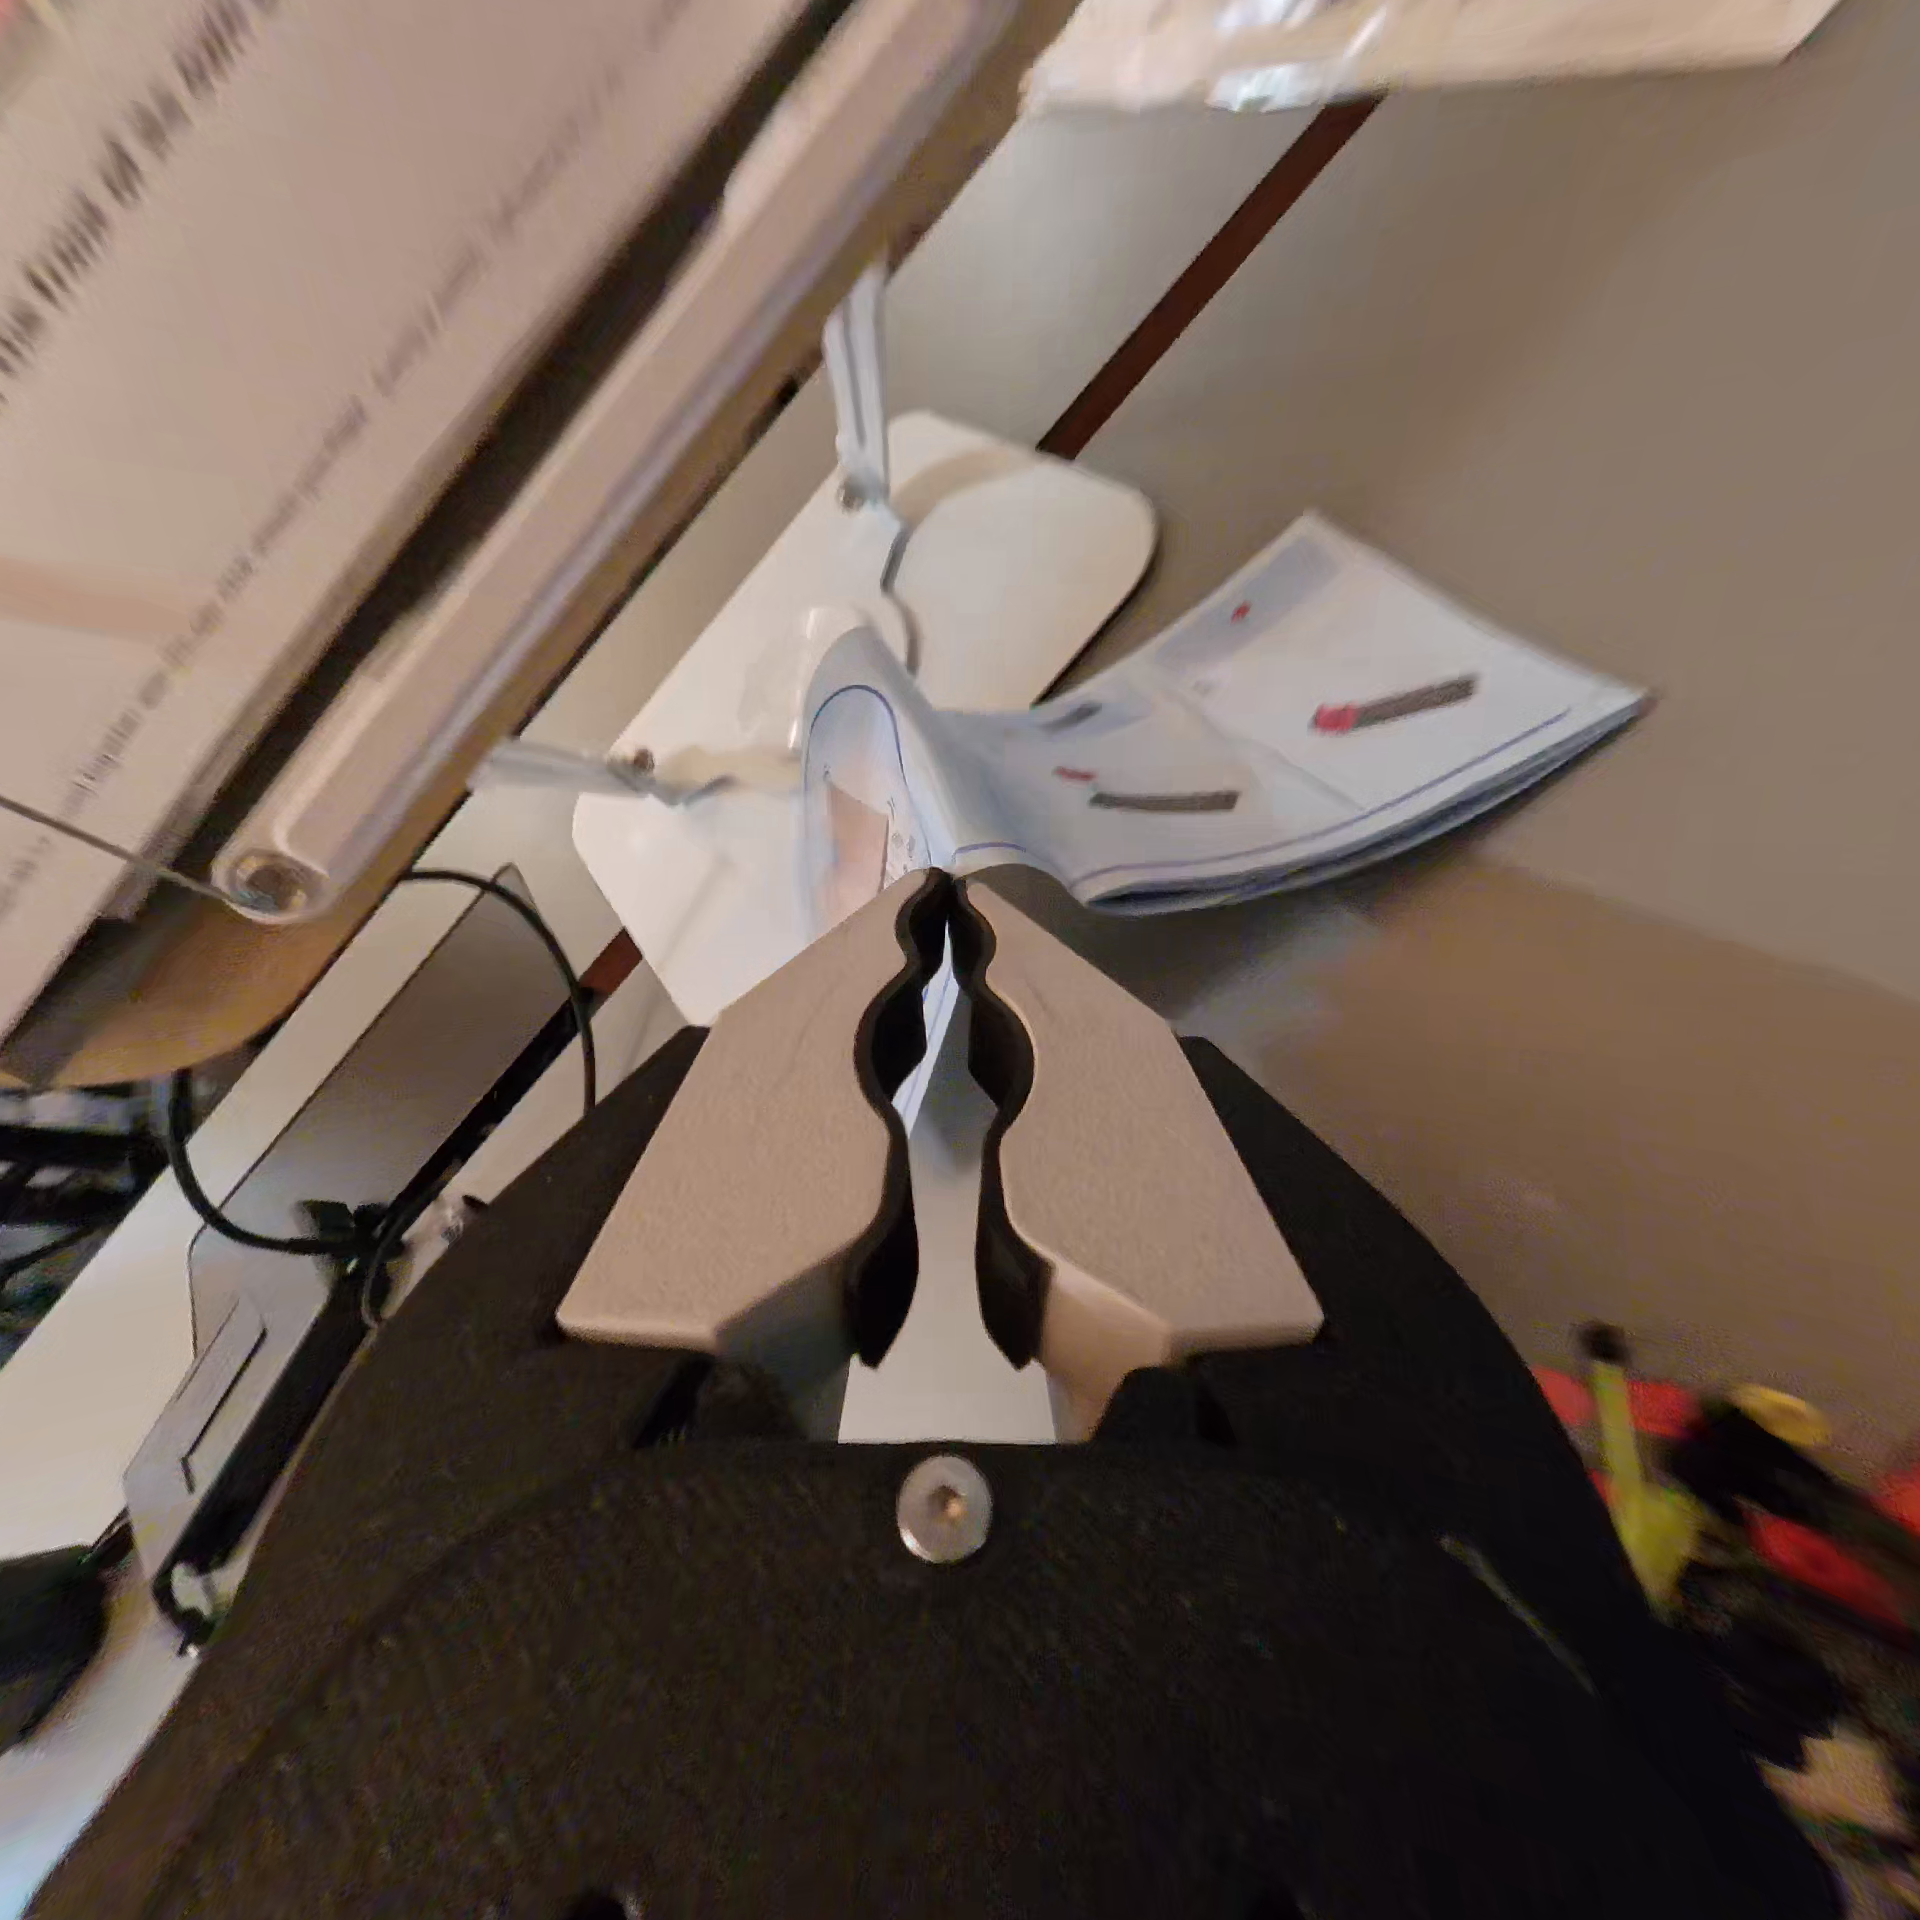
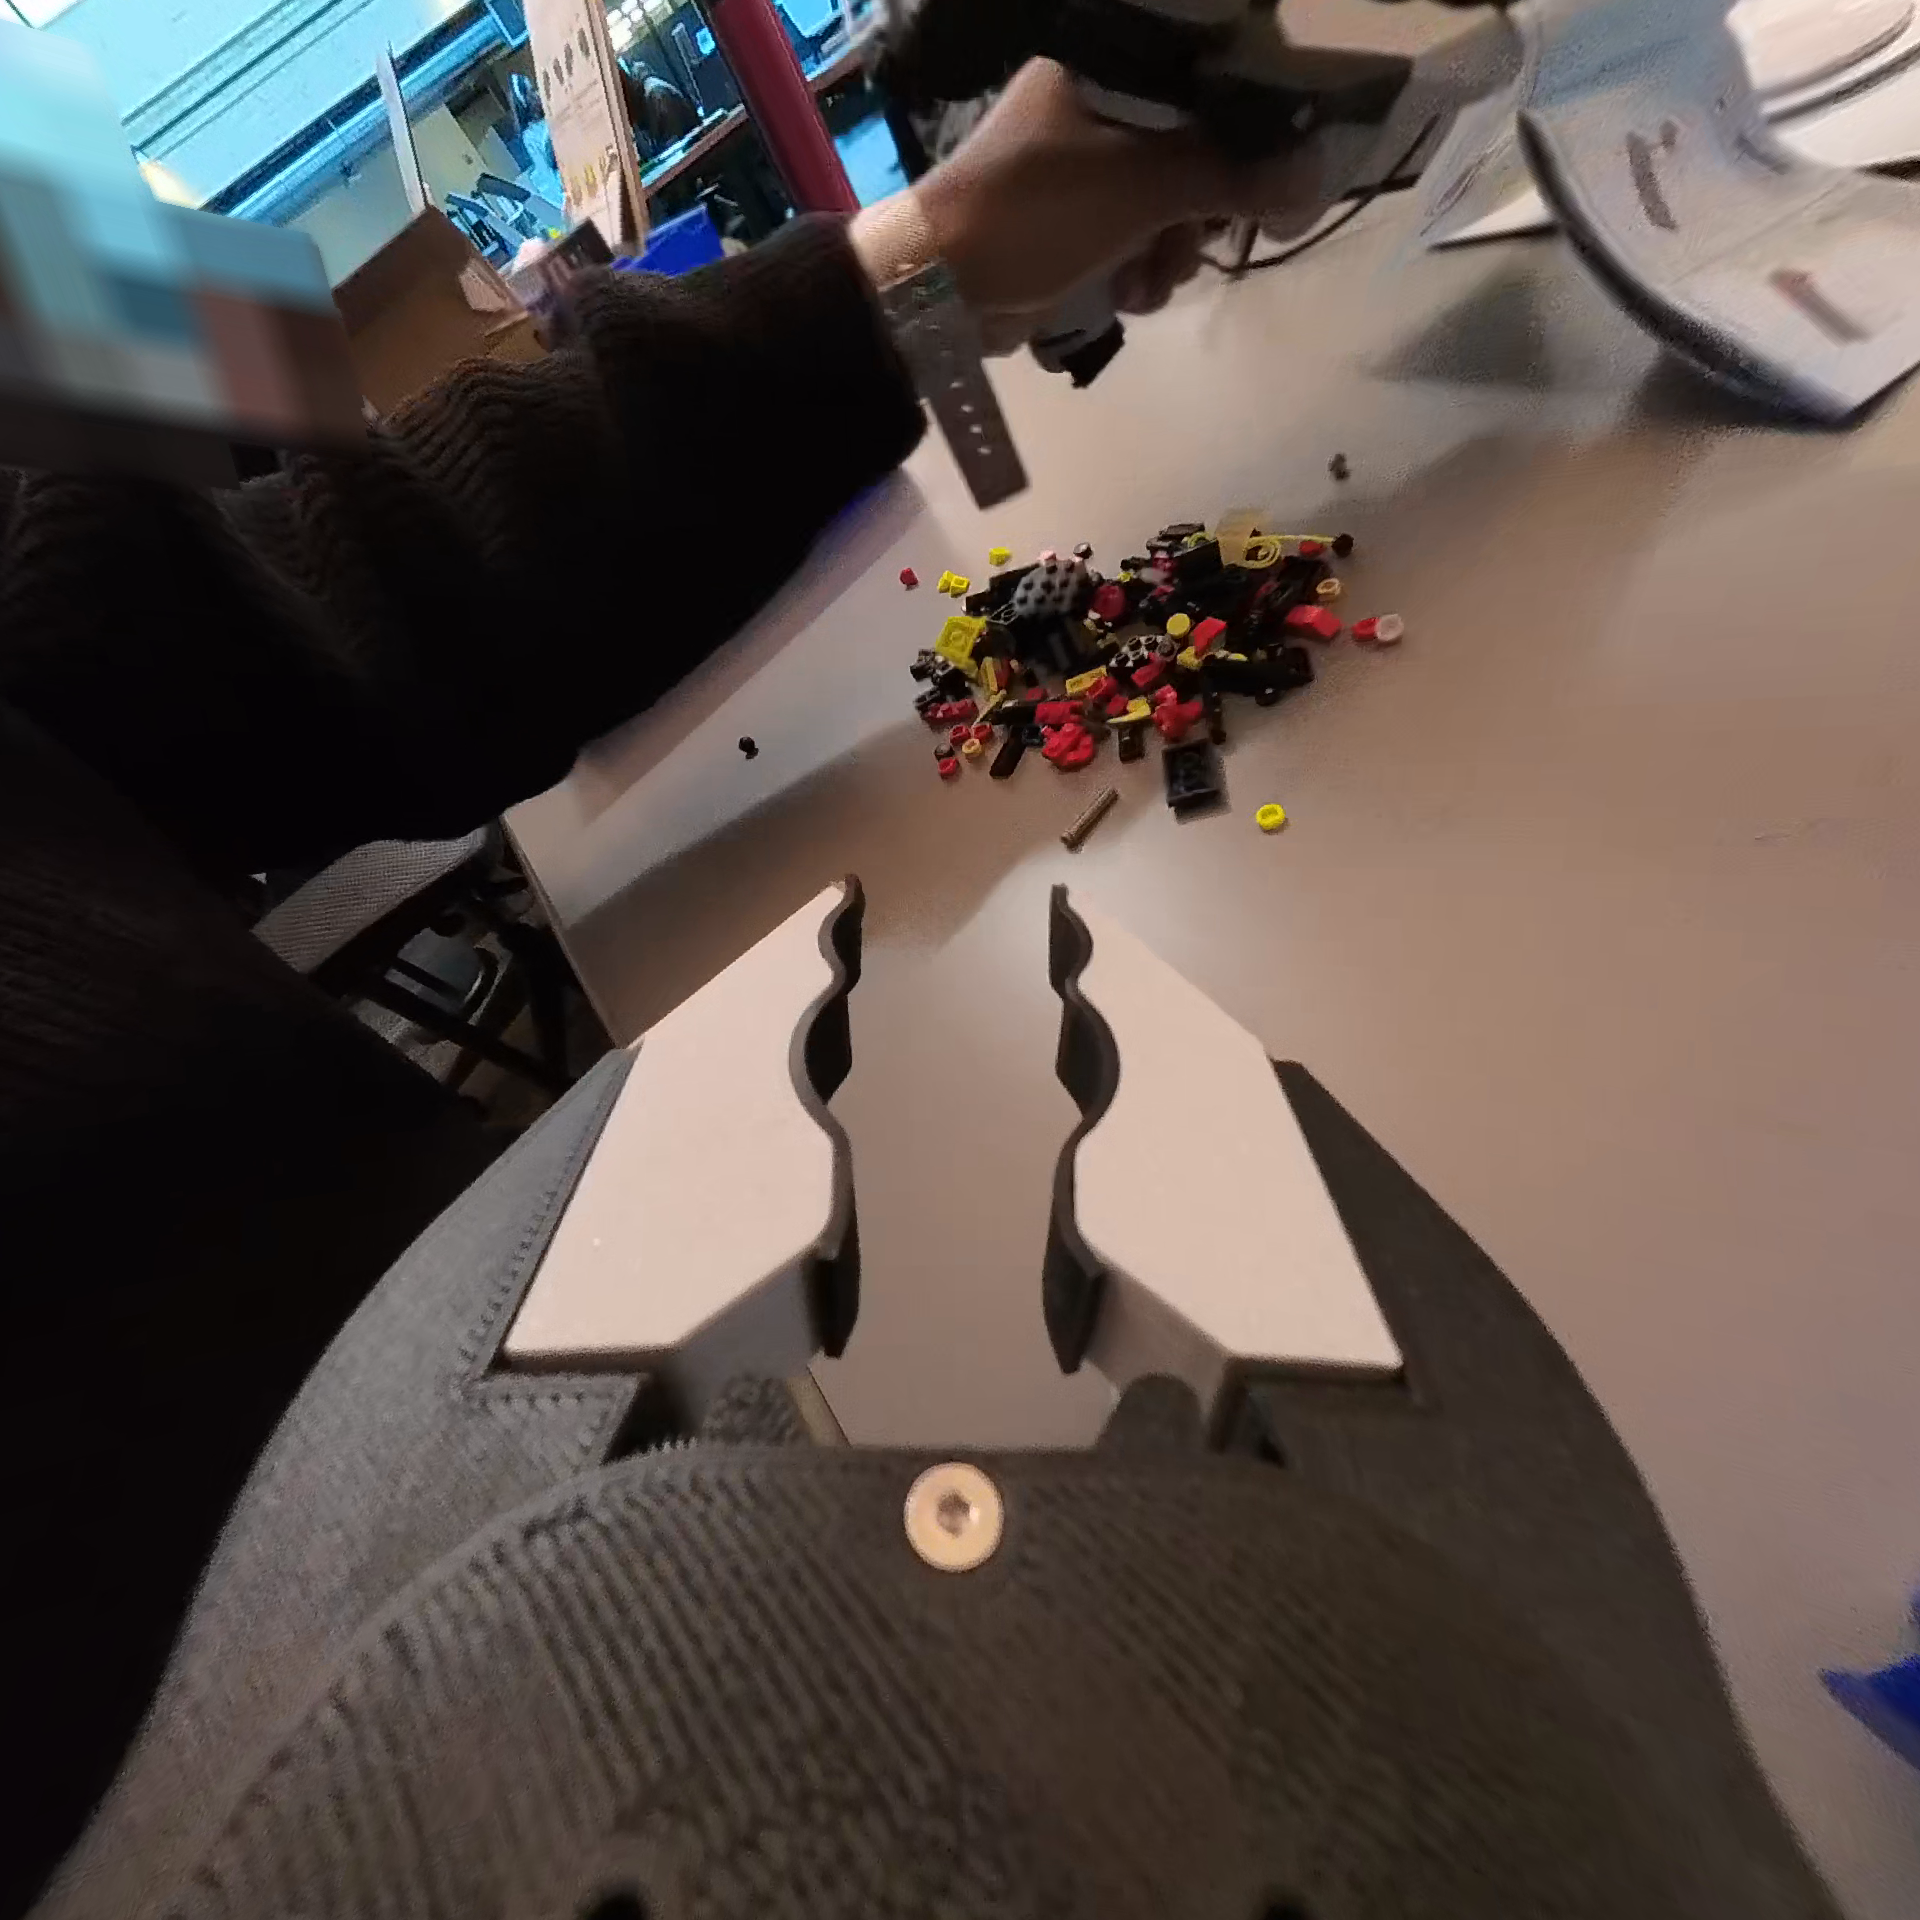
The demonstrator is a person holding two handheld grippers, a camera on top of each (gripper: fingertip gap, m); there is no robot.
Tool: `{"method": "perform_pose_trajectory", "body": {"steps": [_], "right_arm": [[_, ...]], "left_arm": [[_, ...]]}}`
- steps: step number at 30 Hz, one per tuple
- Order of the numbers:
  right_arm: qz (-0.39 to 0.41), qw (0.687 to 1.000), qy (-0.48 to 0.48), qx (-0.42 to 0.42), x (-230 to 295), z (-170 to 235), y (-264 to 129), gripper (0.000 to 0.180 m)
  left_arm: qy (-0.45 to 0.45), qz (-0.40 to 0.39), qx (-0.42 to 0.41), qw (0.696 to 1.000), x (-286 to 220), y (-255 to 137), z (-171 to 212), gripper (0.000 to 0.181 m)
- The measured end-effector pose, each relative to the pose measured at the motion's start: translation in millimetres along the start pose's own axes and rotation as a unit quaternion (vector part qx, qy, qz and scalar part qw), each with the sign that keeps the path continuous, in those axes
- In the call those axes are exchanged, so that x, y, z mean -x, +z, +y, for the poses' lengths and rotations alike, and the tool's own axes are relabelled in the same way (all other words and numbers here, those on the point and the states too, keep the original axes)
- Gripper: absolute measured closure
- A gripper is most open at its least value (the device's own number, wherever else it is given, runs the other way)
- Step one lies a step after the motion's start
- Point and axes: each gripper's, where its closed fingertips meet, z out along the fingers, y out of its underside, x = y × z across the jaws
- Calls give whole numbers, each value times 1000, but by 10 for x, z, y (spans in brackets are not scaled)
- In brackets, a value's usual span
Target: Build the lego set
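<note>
Left claw pinching booklet; right claw idle.
Left gripper (image 1: 948, 894) closed on pale-blue paper instruction booklet (image 1: 1340, 727), frame centre. Right gripper (image 2: 954, 904) wide apart, empty; loose red, yellow, black lego pile (image 2: 1132, 655) upper centre on grey table (image 2: 1558, 935).

Left gripper (image 1: 950, 902): matt grey plastic fingers (image 1: 769, 1122) with black rubbery liners, on a rough, grainy black printed body fixed by a bright metal screw (image 1: 943, 1508). Pinched between its tips, a glossy paper booklet (image 1: 1340, 727); beyond that, a smooth white stand base (image 1: 727, 831). Right gripper (image 2: 954, 904): same matt grey fingers, ridged layered black plastic body. Ahead of it, shiny plastic bricks (image 2: 1132, 655) on a smooth, faintly sheened grey tabletop (image 2: 1558, 883); to its left, a ribbed knit sleeve (image 2: 623, 468).
</note>
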Motion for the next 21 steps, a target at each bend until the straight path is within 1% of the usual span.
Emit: {"method": "perform_pose_trajectory", "body": {"steps": [3, 6, 8, 10, 13, 15, 18, 21], "right_arm": [[5, 1000, -7, -16, 17, -65, -45, 146], [21, 998, -26, -55, 35, -232, -154, 148], [31, 995, -42, -88, 59, -373, -254, 148], [40, 992, -51, -112, 77, -469, -336, 150], [40, 990, -57, -124, 128, -507, -381, 149], [36, 990, -64, -118, 162, -492, -373, 150], [31, 992, -70, -99, 199, -439, -309, 150], [18, 995, -79, -61, 245, -308, -161, 150]], "left_arm": [[-18, 39, -60, 997, -250, -516, -470, 181], [-22, 71, -136, 988, -562, -1261, -959, 181], [-29, 82, -182, 979, -772, -1772, -1153, 181], [-56, 99, -221, 969, -984, -2258, -1234, 181], [-100, 123, -254, 954, -1240, -2841, -1177, 181], [-123, 115, -261, 951, -1317, -3095, -1055, 181], [-160, 69, -240, 955, -1305, -3211, -671, 181], [-175, 36, -166, 970, -1377, -3142, -25, 181]]}}
